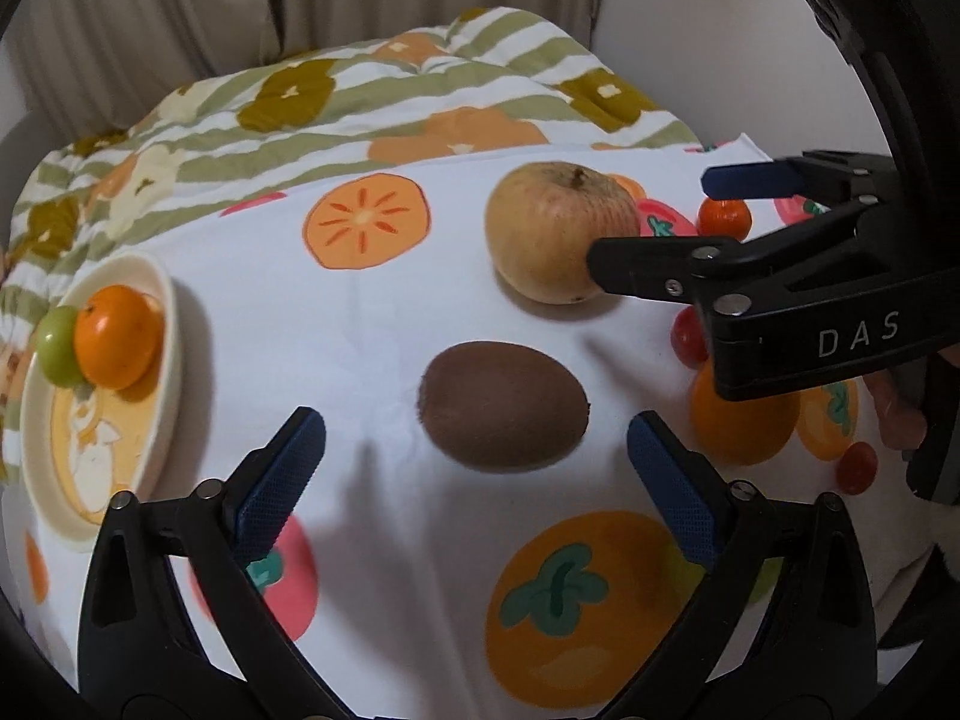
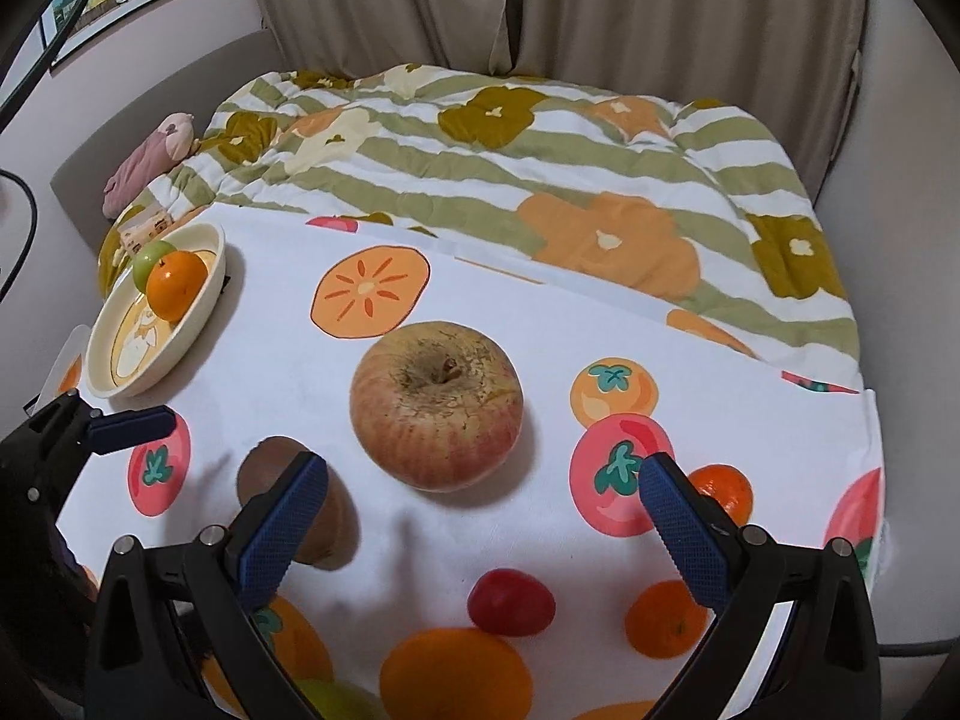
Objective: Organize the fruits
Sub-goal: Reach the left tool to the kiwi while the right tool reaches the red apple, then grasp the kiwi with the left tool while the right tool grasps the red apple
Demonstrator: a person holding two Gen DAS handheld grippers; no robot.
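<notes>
Progress looking early: bowl (image 2: 216,276) is holding only an orange (image 2: 175,286) and a green fruit (image 2: 150,260). You are hovering the left gripper (image 1: 474,468) and right gripper (image 2: 483,516), both spread empty, while apple (image 2: 436,405), kiwi (image 1: 503,405) and small fruits are waiting on the cloth (image 2: 288,384)

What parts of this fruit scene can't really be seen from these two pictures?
- Kiwi: in the right wrist view, partly behind a tongs finger.
- Orange fruit: in the left wrist view, its top is hidden under the right tongs.
- Green fruit: cut off by the bottom edge in the right wrist view.
- Plate: its picture is covered by an orange and a green fruit.
</notes>
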